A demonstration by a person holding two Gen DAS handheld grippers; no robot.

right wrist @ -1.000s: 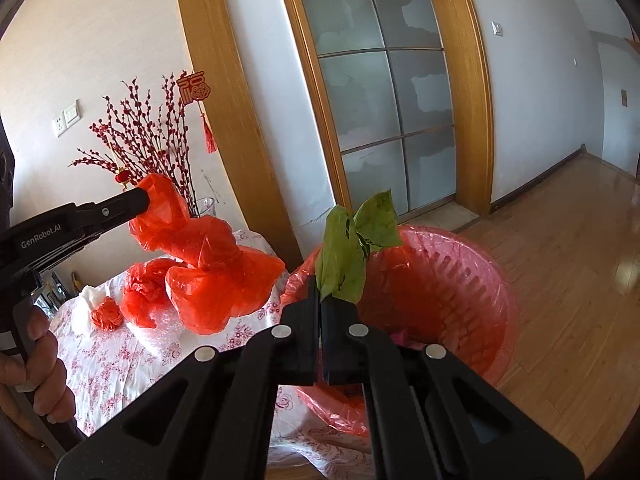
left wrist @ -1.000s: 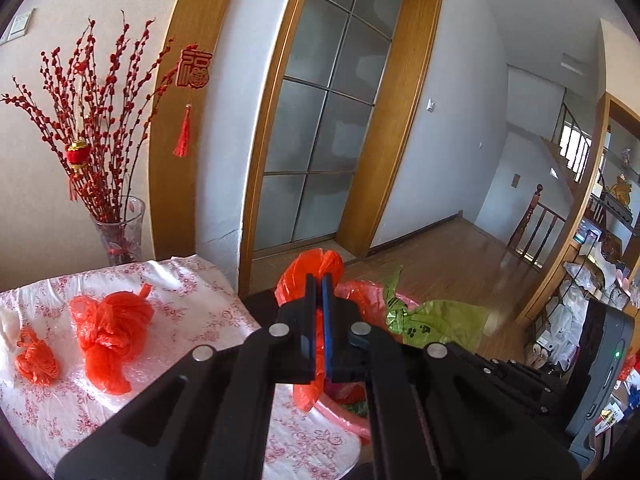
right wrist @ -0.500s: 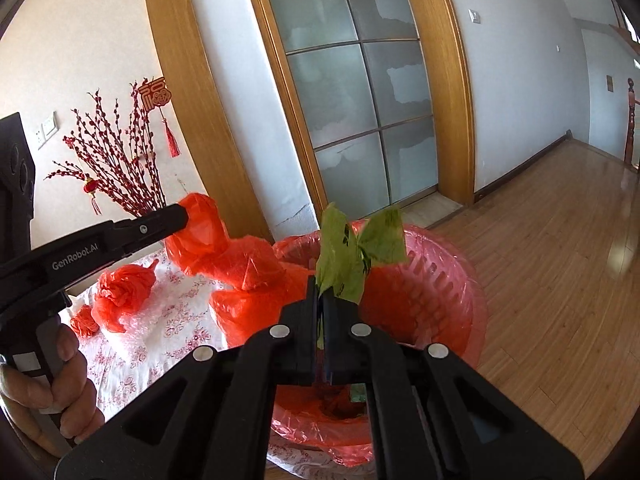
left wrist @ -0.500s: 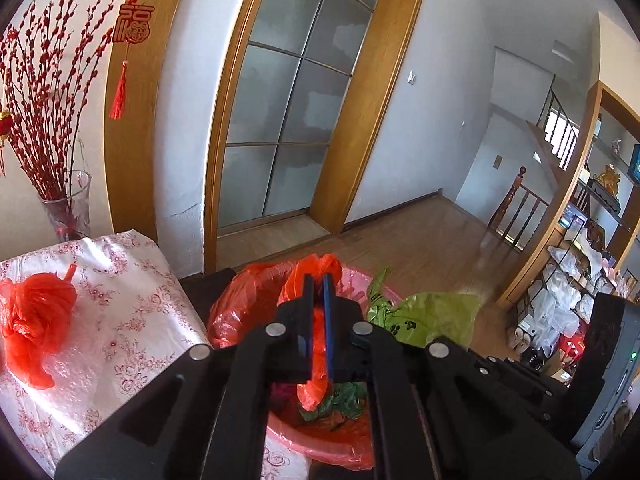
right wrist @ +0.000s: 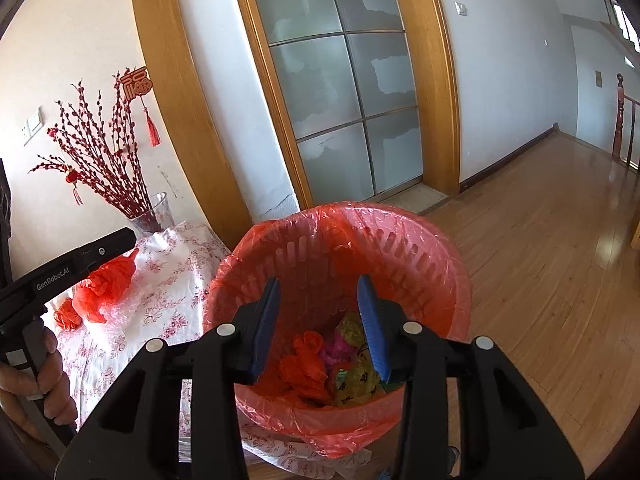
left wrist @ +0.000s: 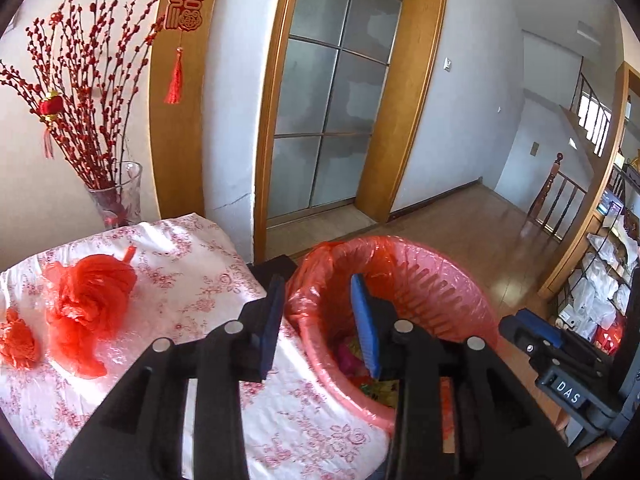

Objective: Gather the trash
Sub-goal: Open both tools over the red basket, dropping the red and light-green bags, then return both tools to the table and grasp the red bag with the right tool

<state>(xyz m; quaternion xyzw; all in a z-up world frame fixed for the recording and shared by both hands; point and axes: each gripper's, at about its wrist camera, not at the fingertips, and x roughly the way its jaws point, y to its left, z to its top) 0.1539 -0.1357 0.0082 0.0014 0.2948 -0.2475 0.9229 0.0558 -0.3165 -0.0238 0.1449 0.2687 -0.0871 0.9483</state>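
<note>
A pink slotted trash basket (right wrist: 436, 256) lined with a red bag stands beside the table; it also shows in the left wrist view (left wrist: 448, 280). Inside it lie a red bag (right wrist: 306, 364), a green bag (right wrist: 358, 378) and other scraps. My right gripper (right wrist: 320, 322) is open and empty above the basket's mouth. My left gripper (left wrist: 318, 322) is open and empty over the basket's left rim. Two crumpled red bags, a large one (left wrist: 90, 298) and a small one (left wrist: 18, 342), lie on the table to the left.
The table wears a floral cloth (left wrist: 192, 256). A glass vase (left wrist: 116, 196) with red branches stands at its back by the wall. A glass door (right wrist: 348, 92) and wooden floor (right wrist: 552, 248) lie beyond. Shelves (left wrist: 604, 280) stand at the right.
Both grippers have opened. The red bag from the left and the green bag from the right have dropped into the basket. The left gripper swung back left, showing the table's bags again.
</note>
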